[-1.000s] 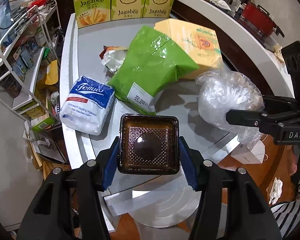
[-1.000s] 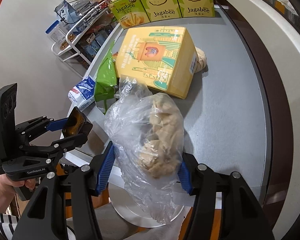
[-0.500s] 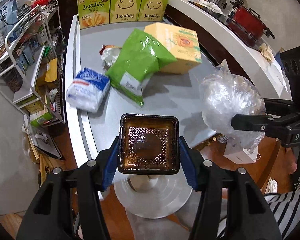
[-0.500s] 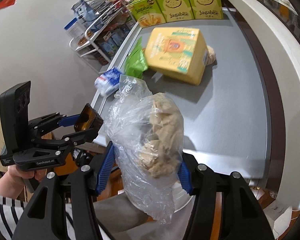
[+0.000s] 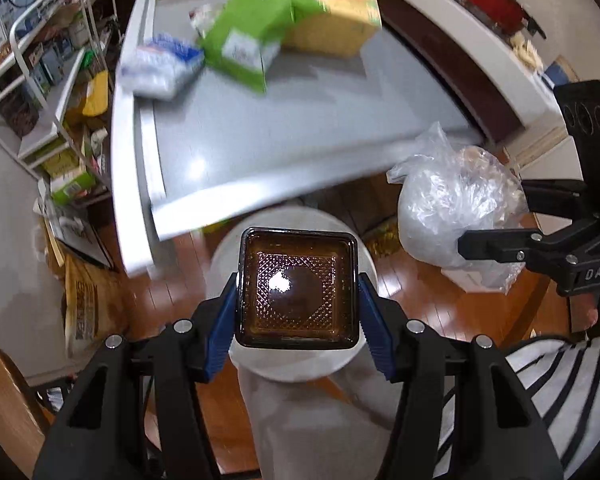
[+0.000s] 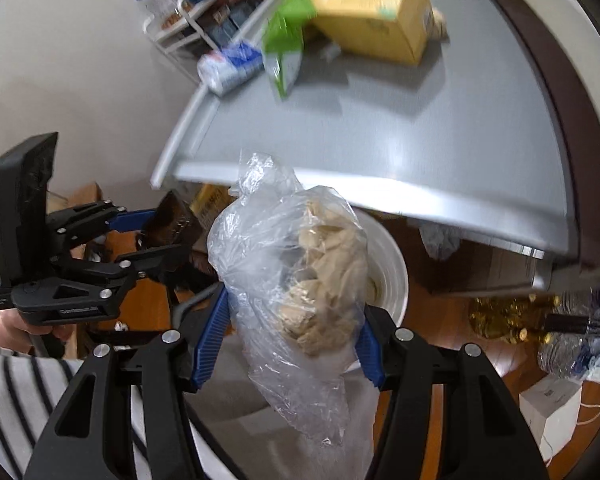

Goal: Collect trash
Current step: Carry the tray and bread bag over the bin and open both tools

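My left gripper (image 5: 298,296) is shut on a square brown plastic tray (image 5: 298,286), held flat between its blue pads. Directly beneath the tray sits a round white bin (image 5: 352,360). My right gripper (image 6: 292,312) is shut on a clear plastic bag of beige crumpled waste (image 6: 300,276), which hangs over the white bin (image 6: 388,276). In the left wrist view the bag (image 5: 448,208) and right gripper (image 5: 500,246) show at the right; in the right wrist view the left gripper (image 6: 156,236) and tray (image 6: 172,222) show at the left.
The grey counter (image 5: 284,128) lies beyond both grippers, bearing a green pouch (image 5: 252,40), a yellow box (image 5: 336,12) and a tissue pack (image 5: 160,64). A wire rack (image 5: 40,72) stands left. Wooden floor, a white box (image 6: 548,412) and a striped sleeve (image 5: 560,380) lie below.
Both grippers have pulled back off the counter, carrying the tray and the bag. They now hang over the white bin beyond the counter's front edge.
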A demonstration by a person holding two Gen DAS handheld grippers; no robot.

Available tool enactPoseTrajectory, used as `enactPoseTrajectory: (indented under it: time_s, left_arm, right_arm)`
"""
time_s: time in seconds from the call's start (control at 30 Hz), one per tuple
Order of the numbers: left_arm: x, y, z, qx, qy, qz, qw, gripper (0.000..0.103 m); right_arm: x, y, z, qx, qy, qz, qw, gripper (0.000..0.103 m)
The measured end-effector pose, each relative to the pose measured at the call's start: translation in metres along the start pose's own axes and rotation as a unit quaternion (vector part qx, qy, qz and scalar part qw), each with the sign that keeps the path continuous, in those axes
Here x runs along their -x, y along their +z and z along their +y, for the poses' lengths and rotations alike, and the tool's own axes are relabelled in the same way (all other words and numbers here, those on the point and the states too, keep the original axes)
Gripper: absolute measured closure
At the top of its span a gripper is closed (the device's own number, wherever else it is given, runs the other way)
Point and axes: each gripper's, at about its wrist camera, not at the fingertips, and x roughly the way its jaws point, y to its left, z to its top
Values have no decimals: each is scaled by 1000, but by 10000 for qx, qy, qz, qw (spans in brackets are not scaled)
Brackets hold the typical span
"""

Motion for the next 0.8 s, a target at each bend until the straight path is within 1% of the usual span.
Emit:
enactPoseTrajectory:
  time_s: [0.23,0.47,0.6,0.8]
  left_arm:
    - [-34,-24,-1,2,40,483,9988,46]
    - [-69,-41,5,81,119,840,9964,46]
    - [-80,-38,7,98,166,891,9958,46]
    - [-85,-25,10,99,245,825,9962,46]
  right_arm:
    - [-42,-22,-7,-67,-139,481,9987,48]
    - [-81,-26,-8,-184,-295,742,9966,48]
    - [-96,-21,-7,-297,-361,763,9960,48]
    - [-103,-12,-9,-250,-452,714,9961,48]
